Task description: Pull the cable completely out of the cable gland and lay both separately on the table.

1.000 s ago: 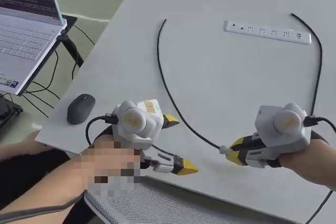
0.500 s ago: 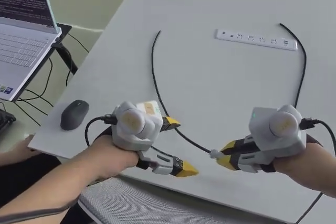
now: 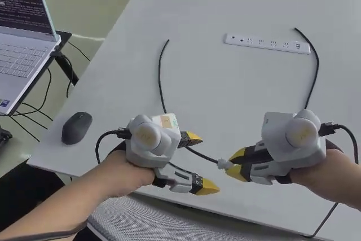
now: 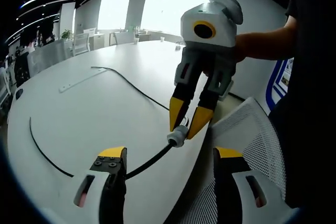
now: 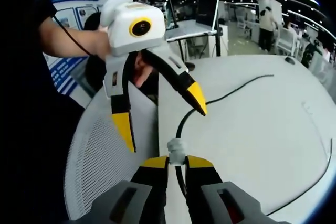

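Right gripper [image 3: 233, 165] nearer left gripper [image 3: 204, 161], clamping cable gland [image 3: 223, 164]

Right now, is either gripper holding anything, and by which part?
The right gripper pinches the cable gland at its rear end; the left gripper is open, holding nothing.

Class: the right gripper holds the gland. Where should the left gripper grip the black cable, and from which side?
Grip the cable just behind the gland, where it runs straight between the left gripper's open jaws. Come from the near table edge, closing across it.
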The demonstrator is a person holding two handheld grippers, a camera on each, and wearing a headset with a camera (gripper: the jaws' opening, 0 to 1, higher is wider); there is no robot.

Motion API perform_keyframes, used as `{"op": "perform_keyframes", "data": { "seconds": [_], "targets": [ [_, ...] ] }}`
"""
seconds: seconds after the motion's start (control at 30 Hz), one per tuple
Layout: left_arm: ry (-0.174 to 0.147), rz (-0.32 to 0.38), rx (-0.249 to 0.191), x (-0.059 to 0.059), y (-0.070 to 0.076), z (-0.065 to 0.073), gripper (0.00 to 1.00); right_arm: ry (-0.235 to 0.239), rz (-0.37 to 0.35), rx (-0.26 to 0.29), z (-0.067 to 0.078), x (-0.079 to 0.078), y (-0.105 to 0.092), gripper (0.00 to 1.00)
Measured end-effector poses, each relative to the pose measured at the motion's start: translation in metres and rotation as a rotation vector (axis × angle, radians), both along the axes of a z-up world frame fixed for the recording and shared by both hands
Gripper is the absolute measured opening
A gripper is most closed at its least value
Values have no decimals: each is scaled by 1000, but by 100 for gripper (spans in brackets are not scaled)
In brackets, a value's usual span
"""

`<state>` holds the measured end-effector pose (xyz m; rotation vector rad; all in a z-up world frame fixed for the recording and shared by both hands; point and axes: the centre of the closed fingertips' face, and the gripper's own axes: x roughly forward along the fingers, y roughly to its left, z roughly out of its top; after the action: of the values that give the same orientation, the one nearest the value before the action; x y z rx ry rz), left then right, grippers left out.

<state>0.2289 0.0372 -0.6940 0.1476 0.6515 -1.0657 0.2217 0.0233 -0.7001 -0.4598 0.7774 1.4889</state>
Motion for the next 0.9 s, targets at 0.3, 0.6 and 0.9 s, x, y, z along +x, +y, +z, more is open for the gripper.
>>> {"op": "perform_keyframes", "data": {
  "seconds": [0.3, 0.6, 0.9],
  "targets": [
    [30, -55, -57, -2, -11, -6, 51, -13, 22, 2, 0, 1, -2, 6],
    [62, -88, -158, 2, -17, 0, 36, 1, 64, 21, 2, -4, 0, 6],
    [76, -133, -177, -3, -22, 0, 26, -34, 117, 38, 4, -3, -2, 6]
  ]
}}
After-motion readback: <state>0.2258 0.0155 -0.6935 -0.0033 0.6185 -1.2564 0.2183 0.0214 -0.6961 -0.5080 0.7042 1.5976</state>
